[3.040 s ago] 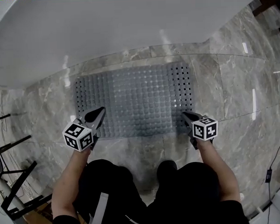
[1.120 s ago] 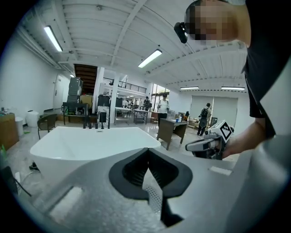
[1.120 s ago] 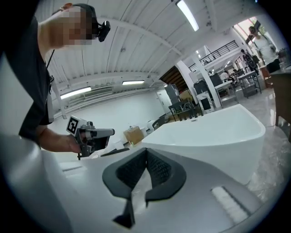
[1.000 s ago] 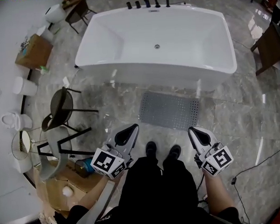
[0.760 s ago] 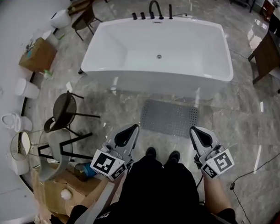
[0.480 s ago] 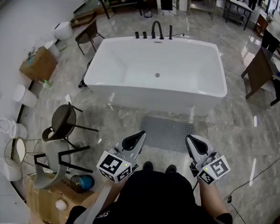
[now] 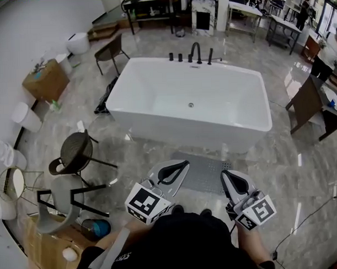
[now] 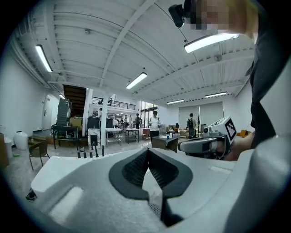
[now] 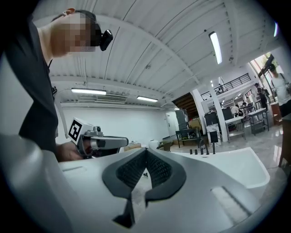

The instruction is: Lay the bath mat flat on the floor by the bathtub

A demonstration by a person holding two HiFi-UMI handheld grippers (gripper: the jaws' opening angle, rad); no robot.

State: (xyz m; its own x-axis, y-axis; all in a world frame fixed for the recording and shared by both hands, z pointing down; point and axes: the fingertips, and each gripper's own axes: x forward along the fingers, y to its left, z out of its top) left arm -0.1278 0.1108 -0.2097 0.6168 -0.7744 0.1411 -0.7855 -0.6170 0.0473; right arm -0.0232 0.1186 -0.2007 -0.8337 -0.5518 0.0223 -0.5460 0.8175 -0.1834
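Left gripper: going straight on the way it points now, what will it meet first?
Nothing near, it seems: the left gripper points about level, past the bathtub. A dark table far ahead may be first; depth is unclear.

Glossy grey marble-tile floor (image 7: 301,154) all around. A white freestanding rectangular bathtub (image 7: 157,123) stands in the middle of it. The grey perforated rubber bath mat (image 7: 205,169) lies flat on the tiles, just beside the tub's near wall. Off to the left stands a black round-seat metal chair (image 7: 75,152), and further back a brown cardboard box (image 7: 44,80).
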